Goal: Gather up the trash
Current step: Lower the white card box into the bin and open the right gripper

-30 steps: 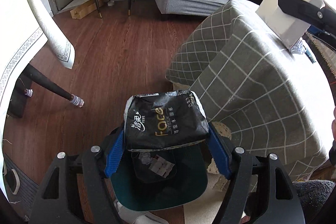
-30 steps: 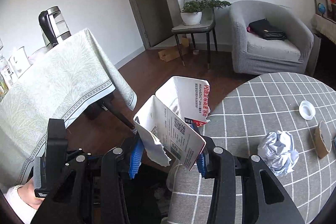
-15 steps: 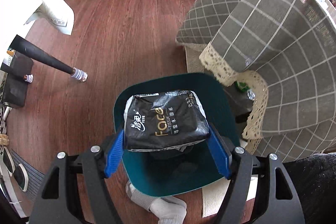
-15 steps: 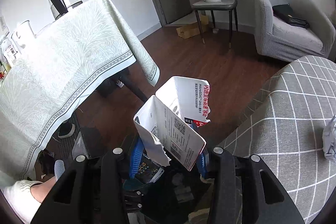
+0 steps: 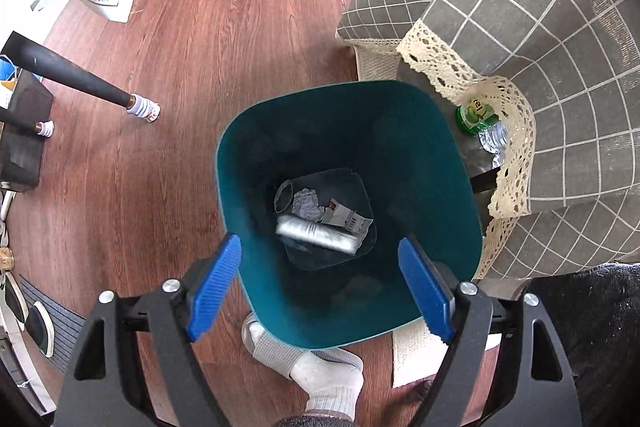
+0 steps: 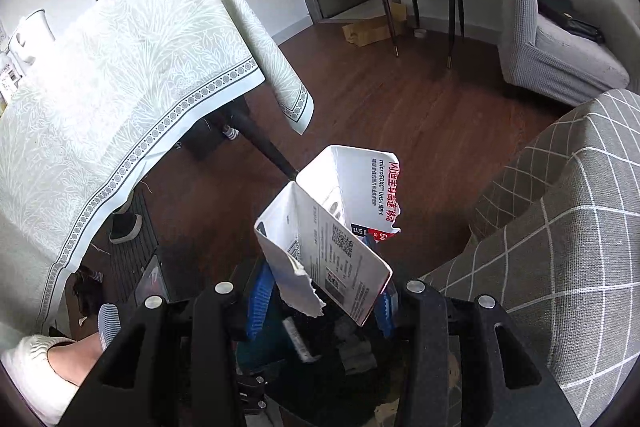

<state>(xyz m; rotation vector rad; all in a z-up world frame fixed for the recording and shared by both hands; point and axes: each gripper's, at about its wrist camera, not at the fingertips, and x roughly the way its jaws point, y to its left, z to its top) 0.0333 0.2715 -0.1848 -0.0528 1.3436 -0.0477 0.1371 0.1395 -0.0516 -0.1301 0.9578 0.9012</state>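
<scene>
Left tongs (image 5: 320,281) spread wide, empty, poised over the mouth of the teal trash bin (image 5: 240,163), which stands on the wood floor just beside the desk with the grey checked cloth (image 5: 560,67). Bin bottom holds a crumpled paper ball (image 5: 306,205), a torn white card piece (image 5: 346,221) and a blurred silvery packet (image 5: 316,237) lying roughly left-right, tilted down to the right; the blur reads as it dropping or settling, cannot tell which. Right tongs (image 6: 320,303) pinch a torn white microSD card box (image 6: 332,223) near its lower end, above the dark bin opening seen between the fingers. Box is open, hollow, ragged at the torn edges; long axis runs up and away from the tongs, open end pointing up toward the room, printed QR panel facing the camera. Judgement: thin cardboard, very light, stiff along folds but crushes easily, not slippery, not fragile. The low side-wall pinch looks adequate; squeezing harder would just collapse it. Next move is likely parting the right tongs so it falls into the bin. Risk: the light box catches the rim or drifts out.
</scene>
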